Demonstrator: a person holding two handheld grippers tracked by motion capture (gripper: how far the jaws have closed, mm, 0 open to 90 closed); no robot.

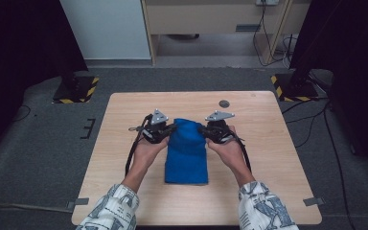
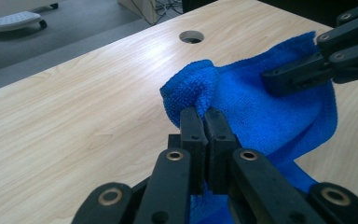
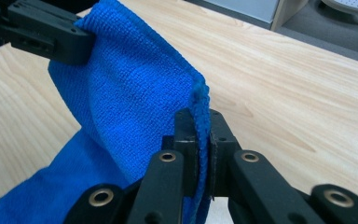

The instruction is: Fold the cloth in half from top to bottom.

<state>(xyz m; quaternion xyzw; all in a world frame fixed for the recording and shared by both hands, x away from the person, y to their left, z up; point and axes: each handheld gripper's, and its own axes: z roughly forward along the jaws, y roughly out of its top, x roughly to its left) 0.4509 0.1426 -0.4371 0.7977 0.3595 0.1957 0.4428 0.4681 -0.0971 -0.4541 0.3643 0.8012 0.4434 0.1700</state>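
Note:
A blue cloth point(image 1: 187, 153) lies folded lengthwise in the middle of the wooden table point(image 1: 124, 115), its far end lifted off the surface. My left gripper point(image 1: 170, 128) is shut on the far left corner of the cloth point(image 2: 242, 107), jaws pinched together on the fabric point(image 2: 204, 116). My right gripper point(image 1: 202, 129) is shut on the far right corner, the cloth's hem point(image 3: 135, 93) clamped between its jaws point(image 3: 203, 122). In the left gripper view the right gripper's jaws point(image 2: 303, 72) hold the opposite edge; in the right gripper view the left gripper point(image 3: 42, 32) bites the top left corner.
A round cable hole point(image 1: 224, 103) sits in the table near its far edge, beyond the right gripper. Black stands with yellow-striped bases point(image 1: 75, 89) flank the table's far corners. Bare wood lies on both sides of the cloth.

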